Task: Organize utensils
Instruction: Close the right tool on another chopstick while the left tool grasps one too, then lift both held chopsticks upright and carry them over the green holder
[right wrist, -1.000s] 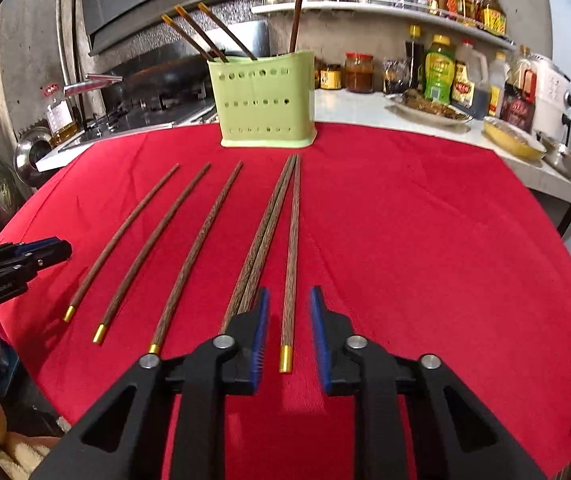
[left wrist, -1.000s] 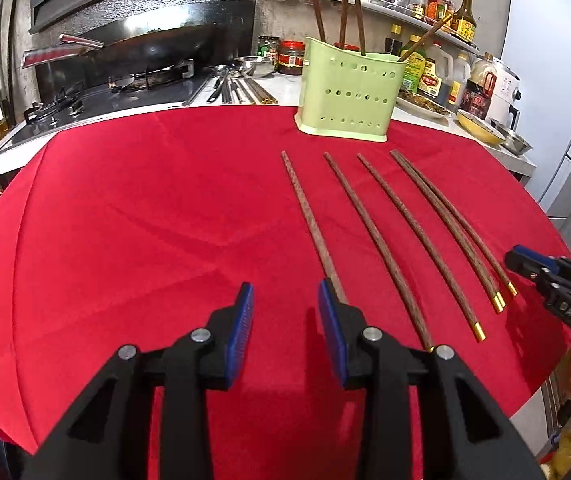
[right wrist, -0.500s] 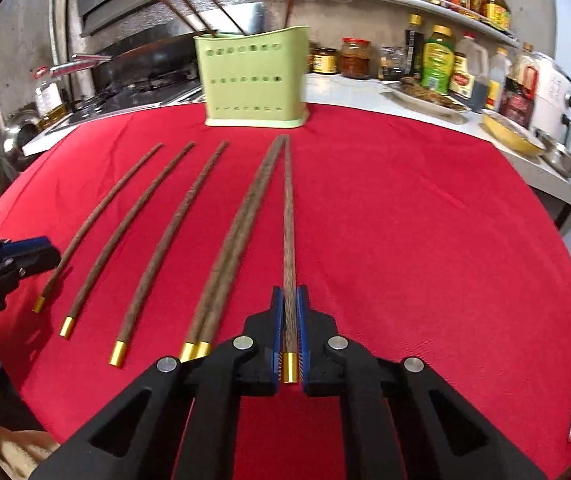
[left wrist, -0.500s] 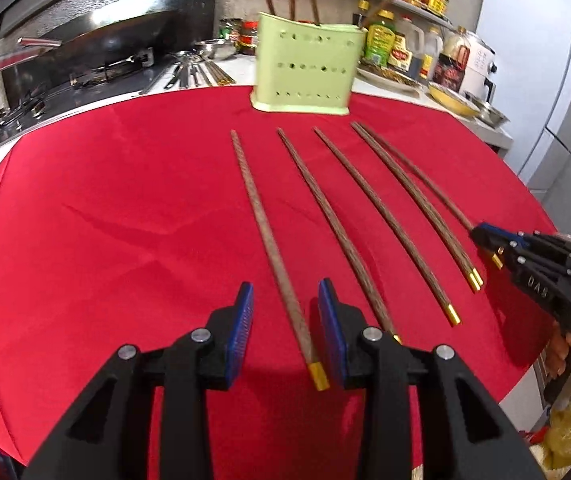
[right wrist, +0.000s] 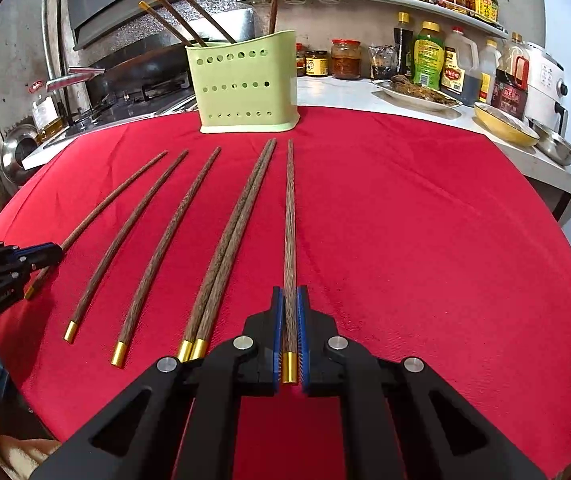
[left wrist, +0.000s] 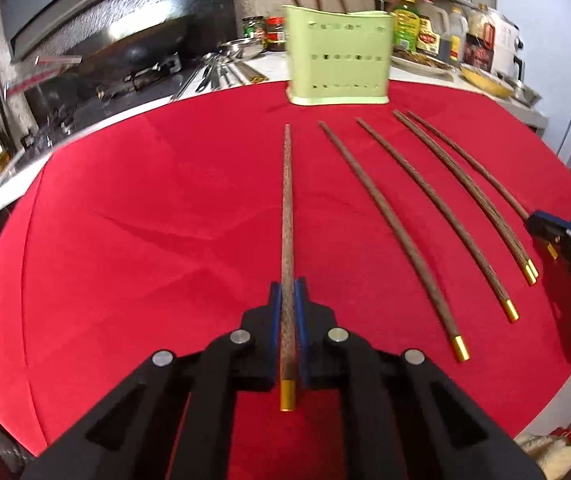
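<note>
chopsticks [left wrist: 287, 216] [right wrist: 290, 216] clamped in l [left wrist: 287, 292] & r hand-held gripper [right wrist: 290, 294], both angled down.

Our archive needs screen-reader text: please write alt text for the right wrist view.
The right tongs grip a gold-capped wooden chopstick on a red tablecloth. Five more chopsticks lie to its left, before a green holder.

Chopsticks [right wrist: 153, 240] side by side on cloth [right wrist: 425, 240], holder [right wrist: 245, 88] behind.
</note>
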Available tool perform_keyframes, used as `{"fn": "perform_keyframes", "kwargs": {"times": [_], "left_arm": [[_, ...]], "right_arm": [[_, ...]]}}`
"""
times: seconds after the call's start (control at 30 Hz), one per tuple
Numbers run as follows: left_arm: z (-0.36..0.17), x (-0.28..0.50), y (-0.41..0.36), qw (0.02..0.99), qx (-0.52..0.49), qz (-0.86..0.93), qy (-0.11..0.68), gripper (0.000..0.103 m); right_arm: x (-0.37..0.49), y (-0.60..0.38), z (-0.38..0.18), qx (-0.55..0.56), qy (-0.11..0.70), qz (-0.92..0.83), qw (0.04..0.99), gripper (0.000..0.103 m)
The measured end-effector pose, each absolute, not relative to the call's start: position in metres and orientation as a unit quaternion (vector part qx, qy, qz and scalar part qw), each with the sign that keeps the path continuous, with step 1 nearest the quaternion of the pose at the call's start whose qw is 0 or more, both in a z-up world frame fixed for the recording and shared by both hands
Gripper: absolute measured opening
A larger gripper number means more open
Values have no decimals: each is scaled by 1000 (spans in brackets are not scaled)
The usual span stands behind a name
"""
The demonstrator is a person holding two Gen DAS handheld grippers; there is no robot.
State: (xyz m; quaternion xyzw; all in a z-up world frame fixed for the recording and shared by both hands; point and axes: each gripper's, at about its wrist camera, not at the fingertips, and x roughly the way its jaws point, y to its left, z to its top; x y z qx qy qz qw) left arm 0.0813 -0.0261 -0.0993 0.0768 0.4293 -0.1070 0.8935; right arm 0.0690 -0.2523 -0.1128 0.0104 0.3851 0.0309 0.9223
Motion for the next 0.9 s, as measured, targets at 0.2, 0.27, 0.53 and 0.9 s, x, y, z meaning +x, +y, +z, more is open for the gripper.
{"fn": "perform_keyframes", "kwargs": {"times": [0.2, 0.27, 0.53, 0.9], "left_arm": [[-96, 72, 2, 892, 19, -150, 426, 10], [-95, 63, 2, 894, 30, -151, 421, 18], [-101, 39, -14, 894, 65, -151, 418, 33], [-102, 36, -17, 898, 84, -119, 416, 15]], "right_arm": [[65, -254, -113, 22, 387, 42, 921, 9], [60, -254, -113, 22, 386, 43, 921, 9], [46, -257, -113, 24, 382, 34, 923, 19], [41, -259, -113, 28, 374, 33, 926, 18]]}}
